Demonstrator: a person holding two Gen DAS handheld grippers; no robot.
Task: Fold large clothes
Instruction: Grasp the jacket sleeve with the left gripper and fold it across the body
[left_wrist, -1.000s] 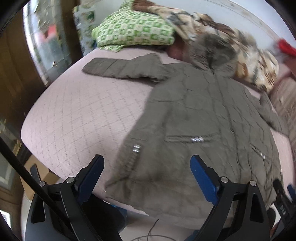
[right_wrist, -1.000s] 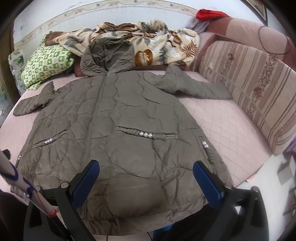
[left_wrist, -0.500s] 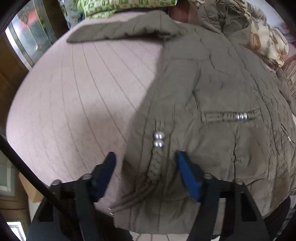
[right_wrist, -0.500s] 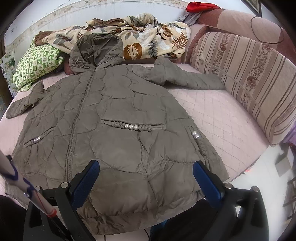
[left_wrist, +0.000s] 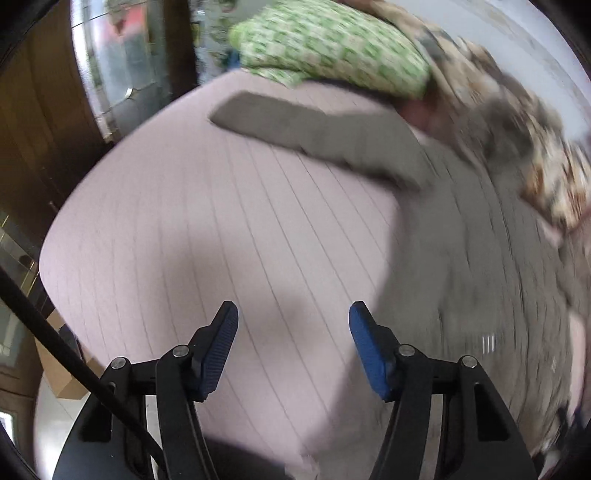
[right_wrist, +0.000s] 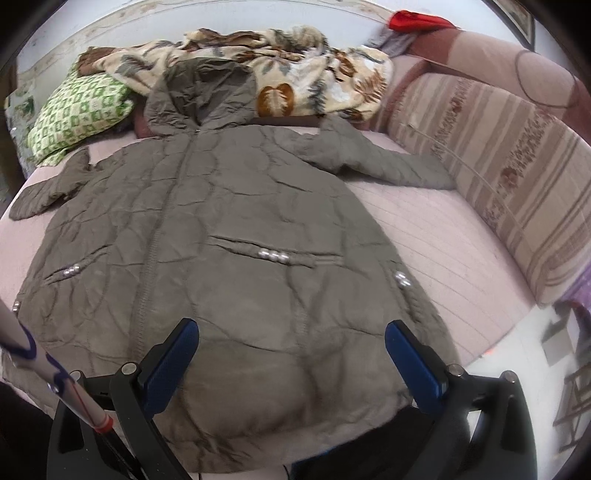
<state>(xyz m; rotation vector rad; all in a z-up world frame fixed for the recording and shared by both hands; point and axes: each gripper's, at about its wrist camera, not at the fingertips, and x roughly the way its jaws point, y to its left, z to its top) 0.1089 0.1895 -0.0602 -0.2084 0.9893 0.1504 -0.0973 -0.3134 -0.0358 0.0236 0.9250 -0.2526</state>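
An olive quilted hooded jacket (right_wrist: 229, 240) lies flat, front up, on a pink quilted bed (right_wrist: 424, 236), both sleeves spread out. My right gripper (right_wrist: 291, 350) is open and empty above the jacket's bottom hem. The left wrist view is blurred. My left gripper (left_wrist: 293, 332) is open and empty over bare pink bedding (left_wrist: 207, 240), left of the jacket body (left_wrist: 472, 280). The jacket's left sleeve (left_wrist: 314, 136) stretches across the bed ahead of it.
A green patterned pillow (right_wrist: 77, 114) and a leaf-print blanket (right_wrist: 295, 74) lie at the head of the bed. A striped sofa back (right_wrist: 517, 177) runs along the right side. A dark wooden door (left_wrist: 44, 147) stands left of the bed.
My left gripper has swung left off the jacket's side hem and now sits over bare bedding, facing the sleeve. The right gripper has moved slightly closer to the jacket.
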